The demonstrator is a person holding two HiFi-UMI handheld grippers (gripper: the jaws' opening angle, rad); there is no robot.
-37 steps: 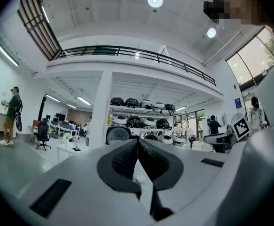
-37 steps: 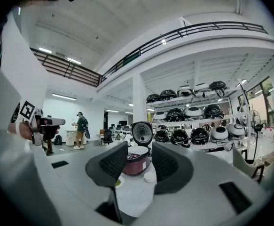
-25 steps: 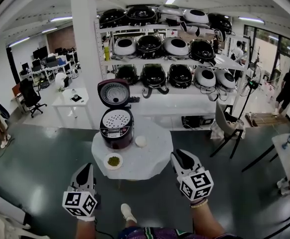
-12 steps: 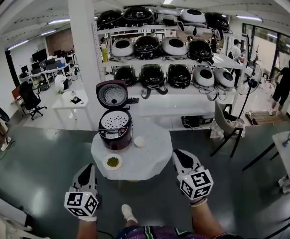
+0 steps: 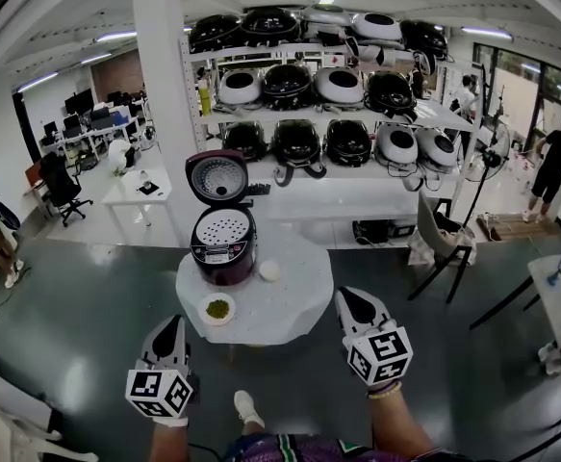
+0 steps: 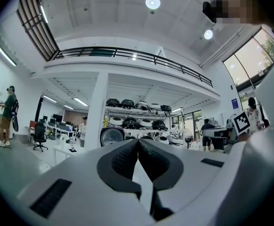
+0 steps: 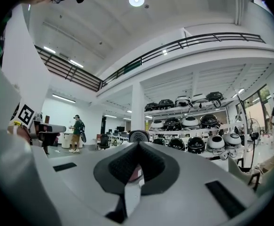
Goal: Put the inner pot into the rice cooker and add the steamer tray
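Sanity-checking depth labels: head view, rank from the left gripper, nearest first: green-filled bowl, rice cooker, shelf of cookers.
From the left gripper:
1. Green-filled bowl, table's near edge.
2. Rice cooker, table's far left, lid open.
3. Shelf of cookers, behind the table.

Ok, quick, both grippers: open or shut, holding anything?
Left gripper: jaws shut, empty.
Right gripper: jaws have just been closing, now shut, nothing between them.

Maroon rice cooker, white hole-dotted steamer tray, white worktop, green in the white bowl, black-and-white square markers on left gripper and right gripper.
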